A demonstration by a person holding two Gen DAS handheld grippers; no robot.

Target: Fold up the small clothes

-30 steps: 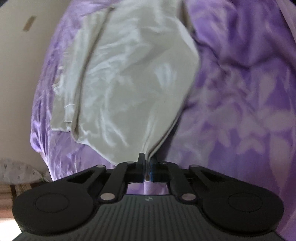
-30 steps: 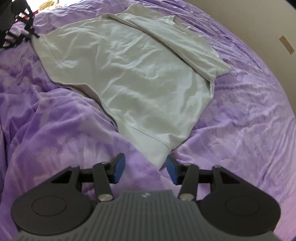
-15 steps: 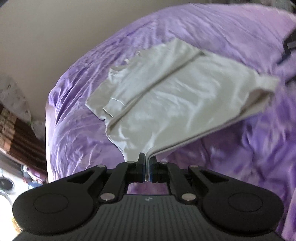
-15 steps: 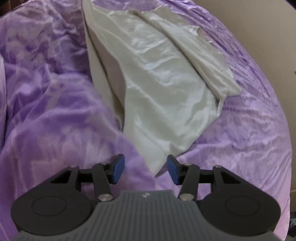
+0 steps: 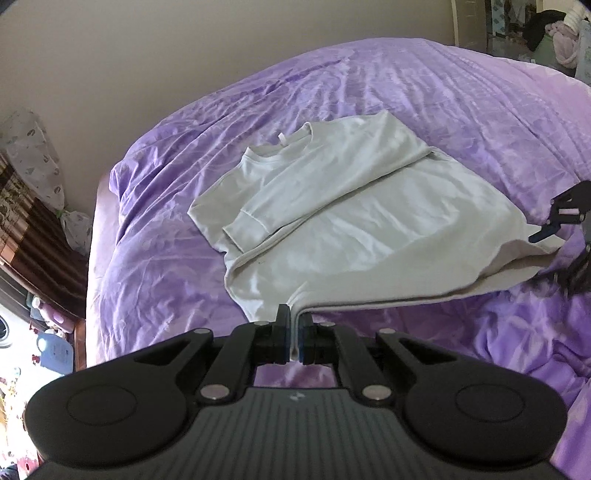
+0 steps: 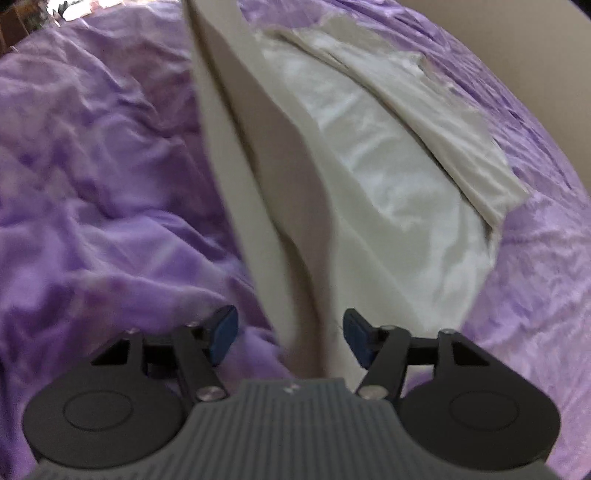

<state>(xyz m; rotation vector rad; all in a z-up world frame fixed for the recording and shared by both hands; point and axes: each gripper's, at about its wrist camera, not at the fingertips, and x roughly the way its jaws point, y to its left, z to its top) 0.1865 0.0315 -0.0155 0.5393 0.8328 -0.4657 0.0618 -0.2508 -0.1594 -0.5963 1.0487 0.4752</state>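
Note:
A pale grey-green long-sleeved shirt (image 5: 351,221) lies on the purple bedspread (image 5: 406,92), one sleeve folded across its chest. My left gripper (image 5: 294,332) is shut on a corner of the hem and holds that edge taut above the bed. At the hem's far corner, the fingers (image 5: 543,233) of my right gripper show at the right edge. In the right wrist view the raised shirt edge (image 6: 258,147) runs down between the blue pads of my right gripper (image 6: 290,336). Its jaws are opening and the pads stand off the cloth.
The purple bedspread (image 6: 92,184) is rumpled around the shirt. A beige wall (image 5: 147,55) runs behind the bed. Left of the bed are a patterned bag (image 5: 33,147) and floor clutter (image 5: 51,347). More clutter (image 5: 546,26) sits beyond the far right corner.
My left gripper has risen and rolled with the hem corner, lifting the shirt's near edge off the bed. My right gripper has moved up so that the hem now lies between its jaws.

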